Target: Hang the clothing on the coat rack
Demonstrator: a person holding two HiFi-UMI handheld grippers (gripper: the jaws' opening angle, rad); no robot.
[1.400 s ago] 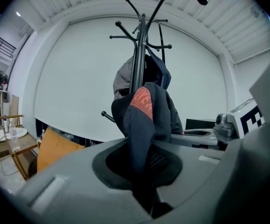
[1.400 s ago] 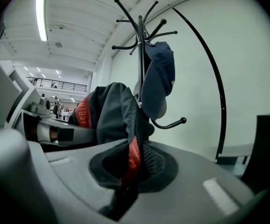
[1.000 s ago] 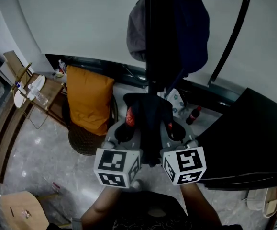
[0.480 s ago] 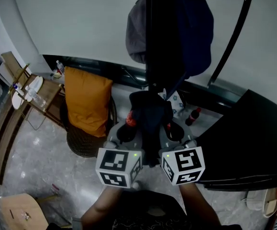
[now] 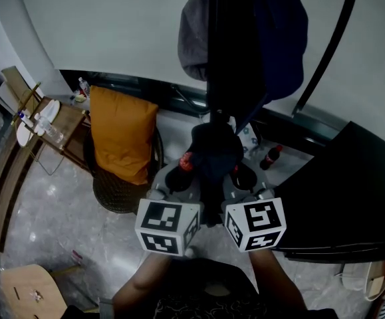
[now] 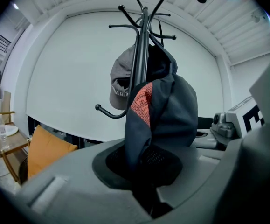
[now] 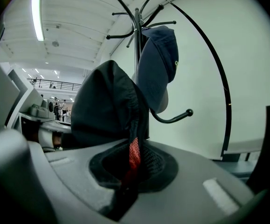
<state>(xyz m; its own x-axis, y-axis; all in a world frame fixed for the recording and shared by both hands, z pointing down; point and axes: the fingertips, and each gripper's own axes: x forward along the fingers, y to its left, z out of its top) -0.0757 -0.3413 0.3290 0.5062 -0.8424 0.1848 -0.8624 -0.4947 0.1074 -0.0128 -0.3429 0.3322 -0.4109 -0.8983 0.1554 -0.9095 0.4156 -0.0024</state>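
Note:
Both grippers hold one dark garment (image 5: 213, 153) with a red patch, bunched up right in front of the black coat rack pole (image 5: 235, 52). My left gripper (image 5: 179, 178) is shut on its left side and my right gripper (image 5: 243, 178) on its right side. A grey cap (image 5: 193, 38) and a navy cap (image 5: 284, 32) hang on the rack. In the left gripper view the garment (image 6: 167, 111) rises from the left gripper (image 6: 146, 171), covering the pole below the grey cap (image 6: 120, 85). The right gripper view shows the garment (image 7: 107, 107) beside the navy cap (image 7: 159, 64) and a lower hook (image 7: 176, 116).
An orange cushion (image 5: 122, 133) rests on a wicker chair at the left. A side table (image 5: 46, 121) with bottles stands further left. A black table (image 5: 352, 198) fills the right. A curved black rod (image 5: 328, 52) arcs beside the rack. A cola bottle (image 5: 266, 158) stands on the floor.
Both grippers have lifted the dark garment a little higher and closer to the rack pole. Their hold on it has not changed.

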